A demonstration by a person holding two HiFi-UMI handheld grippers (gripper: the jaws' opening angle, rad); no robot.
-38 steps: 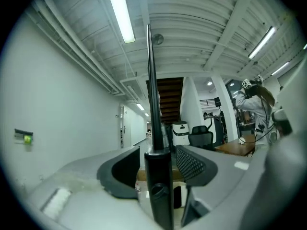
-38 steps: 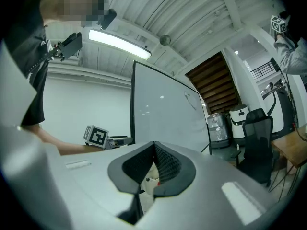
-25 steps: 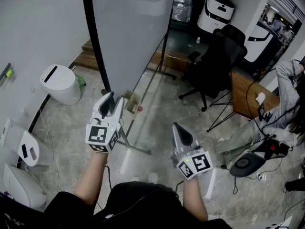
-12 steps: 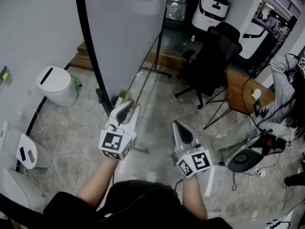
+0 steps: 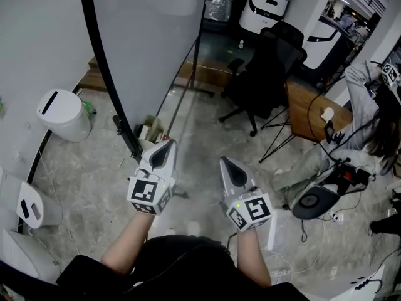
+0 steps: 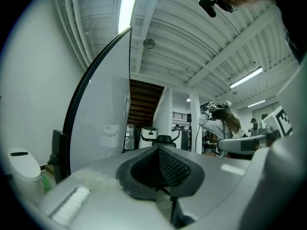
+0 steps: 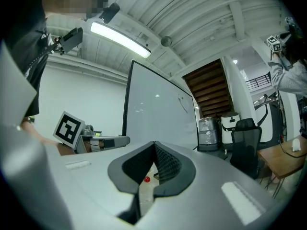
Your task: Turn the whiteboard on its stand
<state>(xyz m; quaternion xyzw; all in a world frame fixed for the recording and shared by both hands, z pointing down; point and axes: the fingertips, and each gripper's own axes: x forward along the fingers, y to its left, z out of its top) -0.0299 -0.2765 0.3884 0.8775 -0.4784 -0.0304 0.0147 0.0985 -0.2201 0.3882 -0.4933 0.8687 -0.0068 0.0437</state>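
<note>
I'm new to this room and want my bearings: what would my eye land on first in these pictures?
The tall whiteboard with its black edge fills the head view's upper left. Below it, at centre, are the left gripper, whose jaws have just been closing on nothing, and the right gripper, also shut. A black office chair stands at upper right.

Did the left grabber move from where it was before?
Yes. The left gripper drew right, away from the whiteboard's black edge. Its jaws have just closed, with nothing between them.
</note>
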